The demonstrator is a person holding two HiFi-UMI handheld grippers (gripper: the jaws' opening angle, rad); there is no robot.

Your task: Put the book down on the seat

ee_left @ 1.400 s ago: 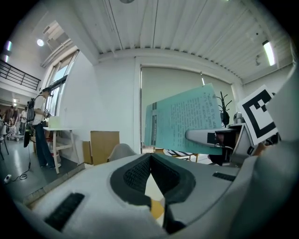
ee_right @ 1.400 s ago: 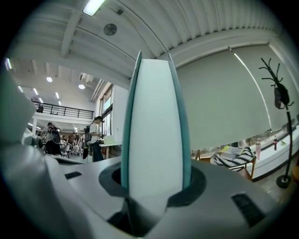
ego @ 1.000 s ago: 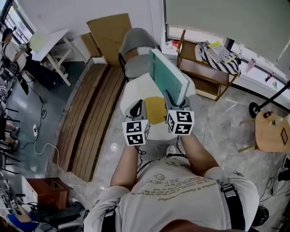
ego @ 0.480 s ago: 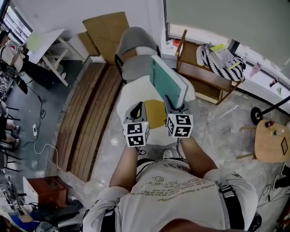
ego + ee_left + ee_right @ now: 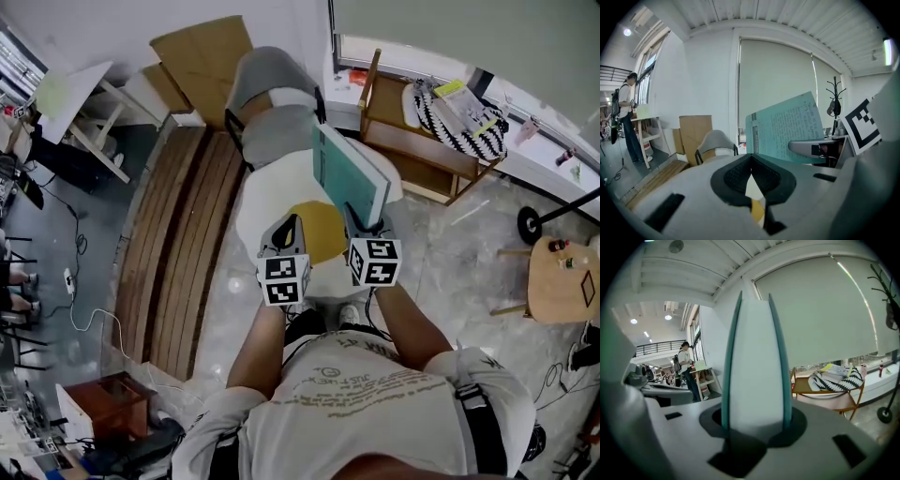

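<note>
Over the seat (image 5: 270, 199), the right hand-held gripper (image 5: 366, 225) pinches the book (image 5: 349, 173) upright by its bottom edge. It looks stiff, probably top-heavy. The left hand-held gripper (image 5: 286, 232) is closed, empty.

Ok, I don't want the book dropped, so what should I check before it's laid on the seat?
1. Right gripper clamped on the book: ok.
2. Book over the seat: ok.
3. Book lying flat: not ok, it stands on edge.
4. Visible part of seat free of things: ok.
5. Left gripper shut, empty, beside the book: ok.
6. Gap between book and seat: cannot tell.
</note>
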